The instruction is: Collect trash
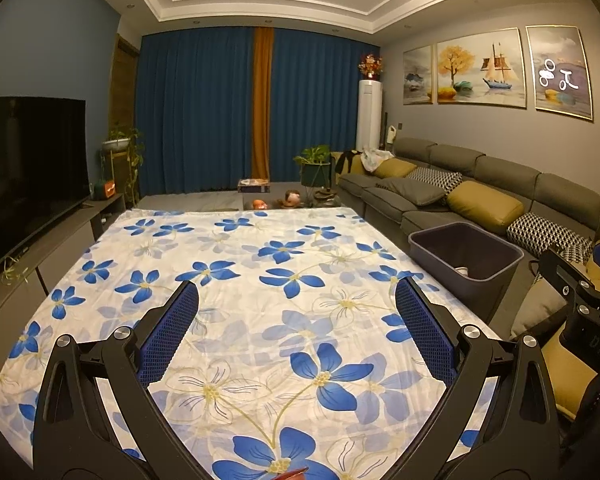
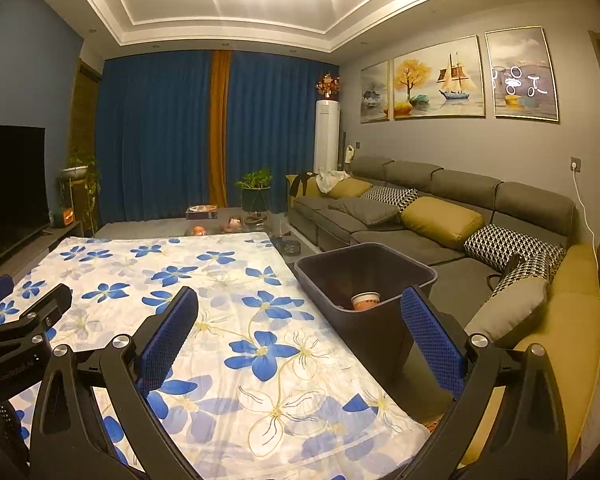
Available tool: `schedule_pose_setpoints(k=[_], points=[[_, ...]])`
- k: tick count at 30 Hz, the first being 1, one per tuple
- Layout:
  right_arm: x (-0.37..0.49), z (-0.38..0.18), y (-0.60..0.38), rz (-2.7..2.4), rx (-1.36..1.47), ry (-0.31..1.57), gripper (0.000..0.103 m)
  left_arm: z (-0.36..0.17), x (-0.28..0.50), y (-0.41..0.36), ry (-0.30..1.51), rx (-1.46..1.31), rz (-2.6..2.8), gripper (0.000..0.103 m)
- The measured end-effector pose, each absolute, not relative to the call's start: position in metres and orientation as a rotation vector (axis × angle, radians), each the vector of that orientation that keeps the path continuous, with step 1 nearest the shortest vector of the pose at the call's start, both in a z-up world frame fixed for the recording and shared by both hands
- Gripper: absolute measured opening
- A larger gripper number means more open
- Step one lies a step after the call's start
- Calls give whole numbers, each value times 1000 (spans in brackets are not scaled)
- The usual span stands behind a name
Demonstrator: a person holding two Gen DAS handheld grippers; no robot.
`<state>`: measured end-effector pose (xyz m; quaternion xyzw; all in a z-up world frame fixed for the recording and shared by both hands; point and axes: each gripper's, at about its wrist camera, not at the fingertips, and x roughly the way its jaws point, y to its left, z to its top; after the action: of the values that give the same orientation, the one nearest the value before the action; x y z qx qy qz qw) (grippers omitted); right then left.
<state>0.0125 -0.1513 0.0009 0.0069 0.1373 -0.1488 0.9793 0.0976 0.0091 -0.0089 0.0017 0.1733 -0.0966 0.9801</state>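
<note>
A dark grey trash bin [image 2: 384, 320] stands beside the table's right edge, between table and sofa; it also shows in the left wrist view [image 1: 466, 264]. A paper cup [image 2: 365, 301] lies inside it, seen as a pale scrap in the left wrist view [image 1: 462, 270]. My left gripper [image 1: 296, 300] is open and empty above the flowered tablecloth [image 1: 260, 280]. My right gripper [image 2: 300, 312] is open and empty over the table's right edge, close to the bin. A small red object [image 1: 296, 474] peeks in at the bottom edge of the left wrist view.
A grey sofa [image 2: 440, 216] with yellow and patterned cushions runs along the right wall. A TV [image 1: 28, 168] on a low cabinet stands left. Potted plants [image 2: 256, 188], a floor air conditioner [image 2: 326, 136] and small items on the floor sit beyond the table.
</note>
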Motion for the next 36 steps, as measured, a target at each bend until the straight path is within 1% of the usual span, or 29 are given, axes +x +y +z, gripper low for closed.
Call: schedule_pose_setpoints(k=[36], points=[[10,4,-152,-298,19,266,98,-4,93,7,343,2,-208,97]])
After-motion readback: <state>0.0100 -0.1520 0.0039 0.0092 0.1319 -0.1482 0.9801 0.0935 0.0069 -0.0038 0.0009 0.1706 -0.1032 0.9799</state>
